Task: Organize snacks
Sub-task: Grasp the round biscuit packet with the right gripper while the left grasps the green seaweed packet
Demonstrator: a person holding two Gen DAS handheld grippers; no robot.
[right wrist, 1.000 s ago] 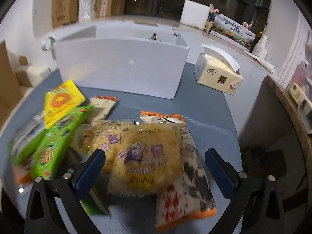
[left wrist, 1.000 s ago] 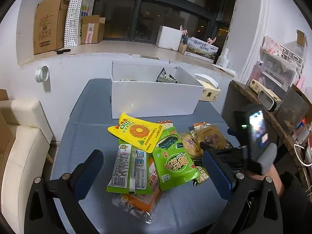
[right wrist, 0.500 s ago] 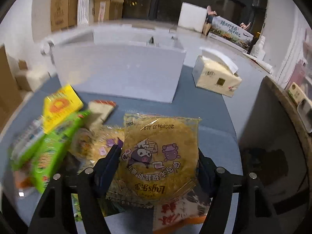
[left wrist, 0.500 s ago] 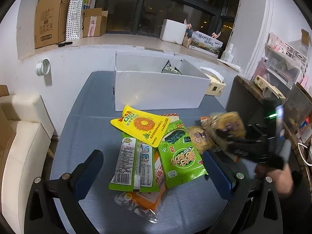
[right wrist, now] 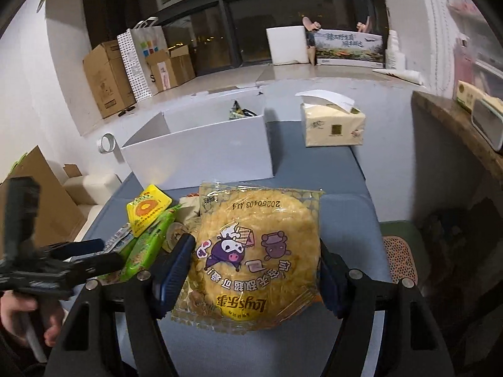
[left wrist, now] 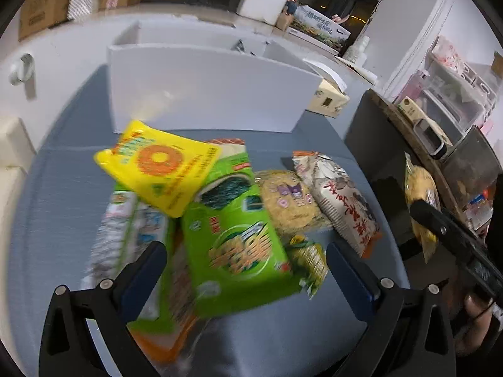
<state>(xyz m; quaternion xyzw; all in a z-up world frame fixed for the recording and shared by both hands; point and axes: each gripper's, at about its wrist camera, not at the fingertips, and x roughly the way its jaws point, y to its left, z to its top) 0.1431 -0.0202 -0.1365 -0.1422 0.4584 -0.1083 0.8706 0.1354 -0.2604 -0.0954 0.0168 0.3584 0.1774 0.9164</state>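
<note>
My right gripper (right wrist: 256,267) is shut on a round yellow noodle-snack packet (right wrist: 256,251) and holds it above the blue table; the packet also shows edge-on in the left wrist view (left wrist: 419,201). My left gripper (left wrist: 245,270) is open, low over a green snack bag (left wrist: 232,245). Around it lie a yellow sunflower-seed bag (left wrist: 160,166), a second round noodle packet (left wrist: 289,201), a white-and-orange bag (left wrist: 342,198) and a green-white packet (left wrist: 125,229). The white box (left wrist: 204,97) stands behind the pile, with one dark packet (right wrist: 240,113) inside.
A tissue box (right wrist: 333,125) sits on the table right of the white box. A wooden shelf (right wrist: 456,125) with clutter runs along the right. Cardboard boxes (right wrist: 107,78) stand on the window ledge behind. A cream seat (left wrist: 12,144) is at the left.
My right gripper has closed on the round noodle packet and lifted it off the pile. My left gripper has moved forward and down towards the green bag.
</note>
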